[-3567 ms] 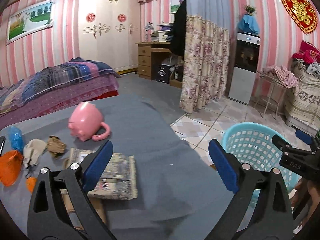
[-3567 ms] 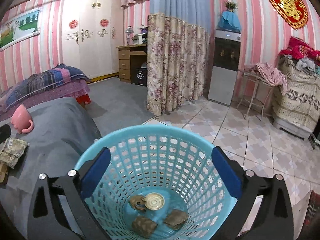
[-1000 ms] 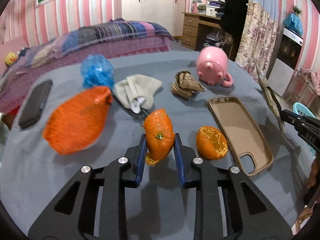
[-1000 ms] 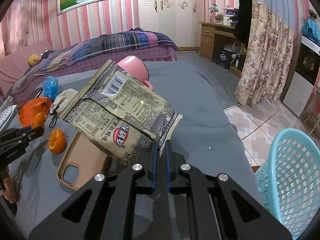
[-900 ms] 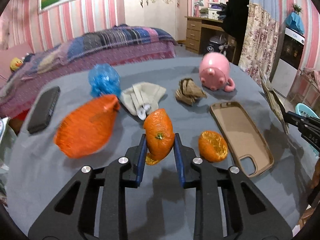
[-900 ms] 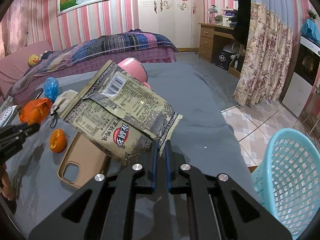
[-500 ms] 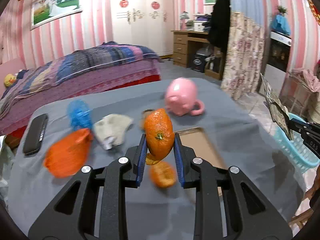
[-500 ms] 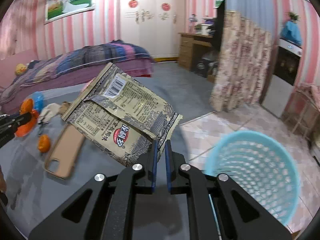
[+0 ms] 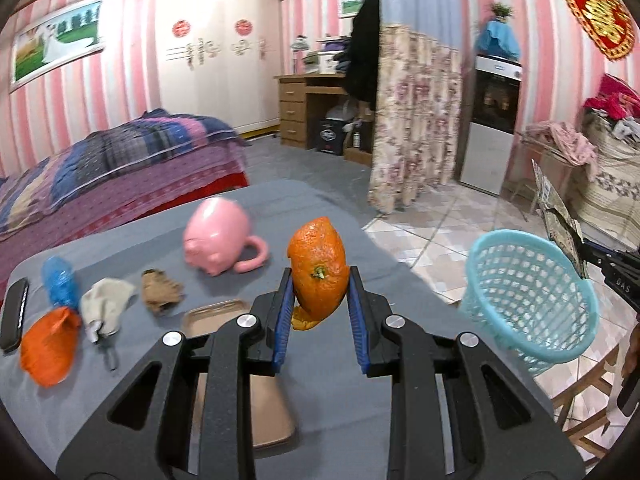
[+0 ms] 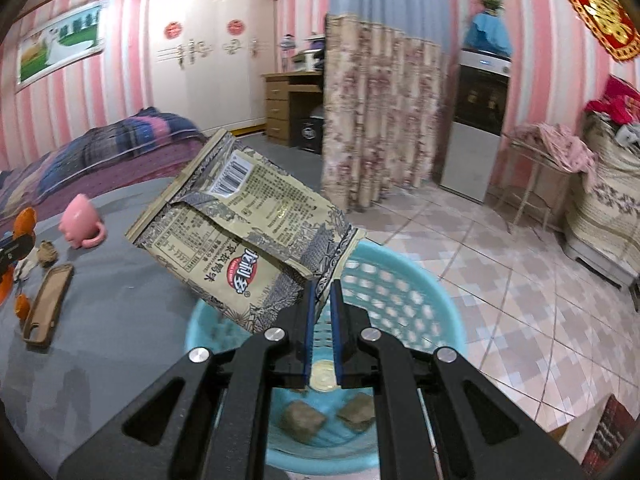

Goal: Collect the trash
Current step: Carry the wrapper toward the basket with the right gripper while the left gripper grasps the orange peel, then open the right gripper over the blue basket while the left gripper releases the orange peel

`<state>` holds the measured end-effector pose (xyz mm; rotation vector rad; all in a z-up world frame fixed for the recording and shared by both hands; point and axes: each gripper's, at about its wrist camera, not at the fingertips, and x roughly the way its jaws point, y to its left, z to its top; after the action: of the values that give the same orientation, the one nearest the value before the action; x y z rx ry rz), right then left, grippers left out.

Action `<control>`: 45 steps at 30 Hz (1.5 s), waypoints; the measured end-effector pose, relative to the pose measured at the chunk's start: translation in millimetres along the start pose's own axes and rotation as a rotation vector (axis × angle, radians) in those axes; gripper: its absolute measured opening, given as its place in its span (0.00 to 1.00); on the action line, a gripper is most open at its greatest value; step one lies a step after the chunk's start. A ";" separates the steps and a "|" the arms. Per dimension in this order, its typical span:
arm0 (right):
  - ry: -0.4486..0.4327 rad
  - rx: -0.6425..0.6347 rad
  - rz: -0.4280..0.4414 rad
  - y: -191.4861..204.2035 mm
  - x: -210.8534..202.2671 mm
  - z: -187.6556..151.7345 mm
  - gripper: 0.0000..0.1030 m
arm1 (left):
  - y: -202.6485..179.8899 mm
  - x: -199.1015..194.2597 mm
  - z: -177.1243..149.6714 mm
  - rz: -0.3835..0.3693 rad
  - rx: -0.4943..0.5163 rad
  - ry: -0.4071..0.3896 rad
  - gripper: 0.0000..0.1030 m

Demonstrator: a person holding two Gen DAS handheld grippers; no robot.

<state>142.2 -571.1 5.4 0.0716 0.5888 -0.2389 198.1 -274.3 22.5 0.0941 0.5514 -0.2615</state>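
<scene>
Right hand-held gripper (image 10: 322,286): we pinch the snack bag (image 10: 244,236) by its corner, directly over the basket (image 10: 404,276).
Left hand-held gripper (image 9: 318,292): we clamp the orange peel (image 9: 319,272); basket ahead, to its right.
Release: we should let go only when centred above the rim.

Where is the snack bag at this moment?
In the right wrist view, the snack bag hangs centre-left, pinched by the right gripper above the blue basket, beside the grey table.
</scene>
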 end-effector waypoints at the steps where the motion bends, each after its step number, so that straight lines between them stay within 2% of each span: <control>1: -0.001 0.001 -0.013 -5.8 -0.7 -0.4 0.08 | -7.7 1.3 0.8 -0.010 0.007 -0.001 0.24; 11: 0.021 0.106 -0.099 -70.8 8.2 -9.4 0.08 | -88.4 24.7 2.3 -0.120 0.105 0.019 0.24; 18: 0.051 0.144 -0.125 -91.7 20.2 -20.1 0.08 | -157.5 60.7 -4.7 -0.232 0.170 0.069 0.24; 23: 0.065 0.159 -0.131 -102.0 25.7 -26.0 0.08 | -186.5 84.5 -8.7 -0.252 0.202 0.094 0.24; 24: 0.066 0.164 -0.132 -104.0 26.4 -26.4 0.08 | -190.0 88.5 -8.7 -0.253 0.205 0.098 0.28; 26: 0.069 0.167 -0.133 -106.3 27.7 -27.0 0.08 | -192.7 93.4 -8.9 -0.248 0.200 0.100 0.35; 28: 0.075 0.165 -0.135 -105.5 28.9 -27.9 0.08 | -192.4 96.1 -8.1 -0.230 0.203 0.094 0.53; 34: 0.097 0.145 -0.119 -92.5 39.2 -27.1 0.07 | -167.2 85.4 -0.4 -0.159 0.188 0.061 0.73; 41: 0.140 0.077 -0.090 -58.6 53.9 -29.7 0.08 | -128.6 72.2 9.1 -0.095 0.162 0.032 0.76; 43: 0.132 0.071 -0.087 -51.0 52.5 -25.9 0.13 | -117.9 71.2 12.4 -0.074 0.143 0.035 0.81; 45: 0.103 0.077 -0.090 -42.0 48.4 -21.9 0.62 | -106.1 70.5 15.3 -0.063 0.118 0.043 0.81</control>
<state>159.0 -618.6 -39.6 0.1328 0.6857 -0.3469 234.9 -394.4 -3.7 0.1974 0.5817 -0.3546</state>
